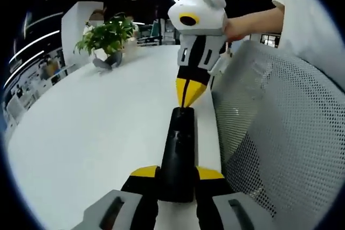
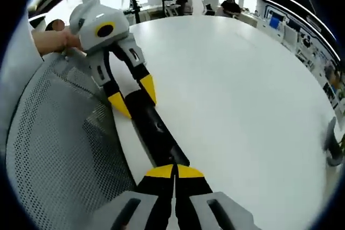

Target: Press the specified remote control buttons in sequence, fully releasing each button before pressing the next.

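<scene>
A long black remote control [image 1: 178, 152] lies along the white table's [image 1: 97, 127] edge. My left gripper [image 1: 178, 173] is shut on its near end, one yellow tip on each side. My right gripper [image 1: 188, 94] comes down from above with its yellow tips together, touching the remote's far end. In the right gripper view, my right gripper [image 2: 174, 172] is shut, its tips resting on the remote control [image 2: 156, 130]. Beyond it the left gripper [image 2: 133, 96] clamps the other end. The buttons are too dark to make out.
A grey mesh chair back [image 1: 280, 127] stands close against the table edge beside the remote, also seen as the chair back [image 2: 59, 138]. A potted plant [image 1: 108, 39] sits far off on the table. A hand [image 1: 250, 24] holds the right gripper. Open tabletop [image 2: 242, 90] stretches away.
</scene>
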Demonstrator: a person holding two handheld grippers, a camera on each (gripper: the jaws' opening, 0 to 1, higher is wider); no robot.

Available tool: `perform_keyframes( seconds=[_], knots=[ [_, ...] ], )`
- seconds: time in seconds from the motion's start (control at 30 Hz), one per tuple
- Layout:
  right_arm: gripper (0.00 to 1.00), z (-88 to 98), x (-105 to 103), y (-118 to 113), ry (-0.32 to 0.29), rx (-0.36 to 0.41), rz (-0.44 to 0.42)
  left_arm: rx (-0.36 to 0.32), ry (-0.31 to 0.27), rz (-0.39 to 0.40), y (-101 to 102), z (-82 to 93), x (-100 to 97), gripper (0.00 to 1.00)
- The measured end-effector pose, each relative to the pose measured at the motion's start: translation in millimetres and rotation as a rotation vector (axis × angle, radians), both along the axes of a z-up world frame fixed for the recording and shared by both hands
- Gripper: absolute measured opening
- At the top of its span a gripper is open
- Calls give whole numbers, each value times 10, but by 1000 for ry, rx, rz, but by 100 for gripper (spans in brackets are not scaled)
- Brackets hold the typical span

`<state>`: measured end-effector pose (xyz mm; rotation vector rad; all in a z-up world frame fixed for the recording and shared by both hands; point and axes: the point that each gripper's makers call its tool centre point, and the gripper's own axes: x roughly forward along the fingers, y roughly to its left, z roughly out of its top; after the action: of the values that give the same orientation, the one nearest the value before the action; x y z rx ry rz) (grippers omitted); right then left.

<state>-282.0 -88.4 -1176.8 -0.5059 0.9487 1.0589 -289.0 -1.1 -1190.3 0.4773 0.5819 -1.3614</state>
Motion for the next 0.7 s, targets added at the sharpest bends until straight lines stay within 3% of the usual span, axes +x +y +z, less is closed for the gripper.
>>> perform_keyframes(
  seconds=[0.17,0.37,0.53,0.7],
  knots=[
    [0,22,-41,136,-15,12,66,-10,-3,-7,-18,-3,13,24],
    [0,-27,-1,158,-38,-63,148,-17,-3,-10,-22,10,15,24],
    [0,-39,-22,166,-36,-98,158,-12,34,27,-43,24,18,25],
    [0,-39,-42,163,-33,-116,127,5,16,18,-118,20,22,28]
  ],
)
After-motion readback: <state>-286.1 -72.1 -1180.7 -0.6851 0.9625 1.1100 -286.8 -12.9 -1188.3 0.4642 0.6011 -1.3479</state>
